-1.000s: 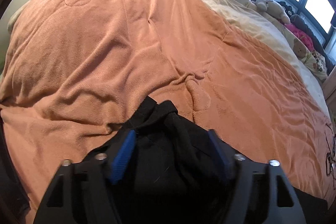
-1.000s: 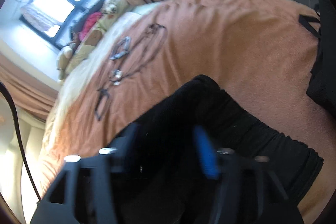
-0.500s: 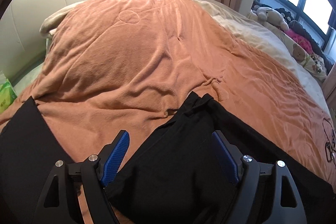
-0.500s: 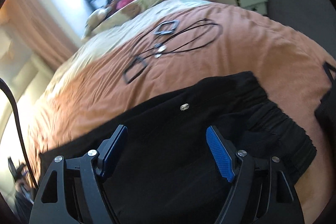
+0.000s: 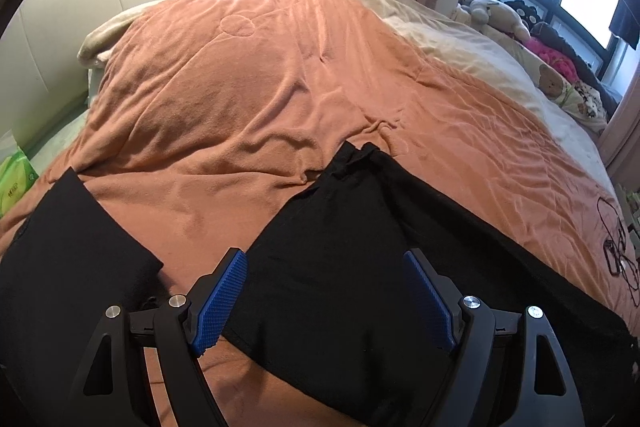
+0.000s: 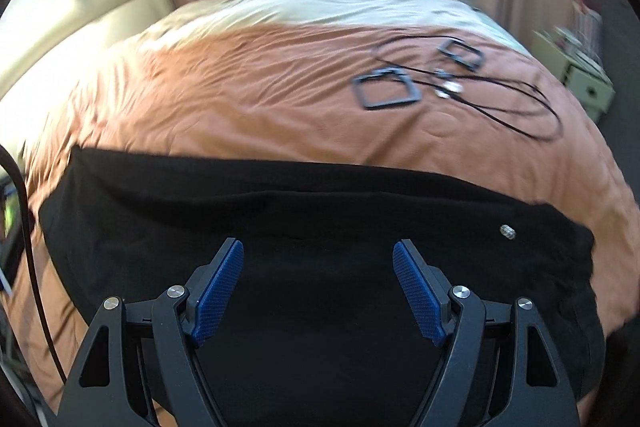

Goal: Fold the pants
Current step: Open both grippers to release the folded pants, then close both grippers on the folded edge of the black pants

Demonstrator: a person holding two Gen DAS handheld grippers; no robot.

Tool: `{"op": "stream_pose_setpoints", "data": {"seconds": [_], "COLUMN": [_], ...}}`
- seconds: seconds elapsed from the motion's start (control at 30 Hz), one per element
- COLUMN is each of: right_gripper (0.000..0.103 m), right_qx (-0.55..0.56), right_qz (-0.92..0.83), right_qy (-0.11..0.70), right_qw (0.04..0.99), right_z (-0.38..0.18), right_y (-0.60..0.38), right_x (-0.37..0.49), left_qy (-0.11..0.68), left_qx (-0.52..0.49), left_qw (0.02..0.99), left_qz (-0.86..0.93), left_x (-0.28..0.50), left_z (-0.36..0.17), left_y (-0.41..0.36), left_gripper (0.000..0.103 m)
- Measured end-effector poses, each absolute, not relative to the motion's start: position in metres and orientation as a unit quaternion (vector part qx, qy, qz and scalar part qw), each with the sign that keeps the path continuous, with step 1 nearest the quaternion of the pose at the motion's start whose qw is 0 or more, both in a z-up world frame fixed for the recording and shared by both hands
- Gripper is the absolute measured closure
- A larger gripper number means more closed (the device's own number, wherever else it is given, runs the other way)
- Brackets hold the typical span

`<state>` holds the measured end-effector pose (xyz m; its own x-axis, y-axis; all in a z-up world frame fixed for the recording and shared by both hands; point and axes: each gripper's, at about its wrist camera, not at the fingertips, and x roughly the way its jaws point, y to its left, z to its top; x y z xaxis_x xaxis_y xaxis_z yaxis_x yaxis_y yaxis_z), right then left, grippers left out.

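**Two open grippers over flat pants, fold not yet made**

Both tools hover w/ nothing held. Left gripper [image 5: 324, 301]: blue fingers [image 5: 220, 303] spread wide, black pants [image 5: 340, 267] lying slack between them, no pinch. Right gripper [image 6: 318, 291]: same, wide apart, cloth untouched below.

Pants lie stretched across the near part of the bed [image 5: 240, 87], on the orange blanket.

Step, prob.: laid out and smoothed, about to regrasp. Next move needs both fingers lowered onto one end's edge, closed, then carried over to the other end.

Views differ: left one shows the leg-end hem and a separate dark cloth [image 5: 60, 247] at near left; right one shows a metal button [image 6: 507, 231], plus cables [image 6: 480, 87] far right.
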<state>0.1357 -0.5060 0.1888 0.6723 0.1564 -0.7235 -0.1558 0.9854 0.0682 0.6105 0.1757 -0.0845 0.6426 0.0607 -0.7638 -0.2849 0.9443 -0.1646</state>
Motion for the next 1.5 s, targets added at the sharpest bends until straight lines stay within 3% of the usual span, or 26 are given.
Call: {"op": "stream_pose_setpoints", "data": {"seconds": [0.4,1.0,1.03,1.07,1.1,1.13,1.17,1.2,1.23,1.5], "right_gripper": [0.027,0.027,0.032,0.048,0.057,0.076,0.093,0.096,0.098,0.101], "right_qx": [-0.127,-0.23,-0.233,-0.236,-0.232,-0.229,-0.232,-0.233,-0.234,-0.202], "right_qz": [0.163,0.255,0.255,0.257,0.265,0.267,0.261,0.254,0.249,0.202], "right_qy": [0.423,0.465,0.466,0.469,0.474,0.477,0.478,0.478,0.475,0.462], "right_qw": [0.882,0.816,0.814,0.812,0.807,0.805,0.806,0.808,0.811,0.84], "right_z": [0.168,0.127,0.124,0.122,0.119,0.118,0.117,0.116,0.116,0.116], "right_y": [-0.436,-0.382,-0.381,-0.381,-0.38,-0.382,-0.381,-0.38,-0.378,-0.372], "right_x": [0.191,0.266,0.267,0.27,0.271,0.272,0.272,0.273,0.273,0.289], "left_qy": [0.437,0.477,0.477,0.477,0.476,0.477,0.481,0.484,0.483,0.473], "left_qx": [-0.115,-0.071,-0.077,-0.08,-0.082,-0.083,-0.084,-0.089,-0.095,-0.091], "left_qw": [0.89,0.87,0.869,0.869,0.868,0.867,0.864,0.862,0.862,0.865], "left_qz": [0.061,0.103,0.105,0.108,0.112,0.116,0.119,0.121,0.123,0.138], "left_x": [0.67,0.745,0.747,0.749,0.75,0.752,0.754,0.755,0.755,0.767], "left_z": [-0.101,-0.141,-0.143,-0.144,-0.145,-0.146,-0.147,-0.149,-0.149,-0.15], "left_y": [0.106,0.074,0.076,0.077,0.079,0.08,0.081,0.083,0.086,0.087], "left_gripper": [0.021,0.021,0.021,0.027,0.034,0.056,0.067,0.085,0.095,0.101]}}
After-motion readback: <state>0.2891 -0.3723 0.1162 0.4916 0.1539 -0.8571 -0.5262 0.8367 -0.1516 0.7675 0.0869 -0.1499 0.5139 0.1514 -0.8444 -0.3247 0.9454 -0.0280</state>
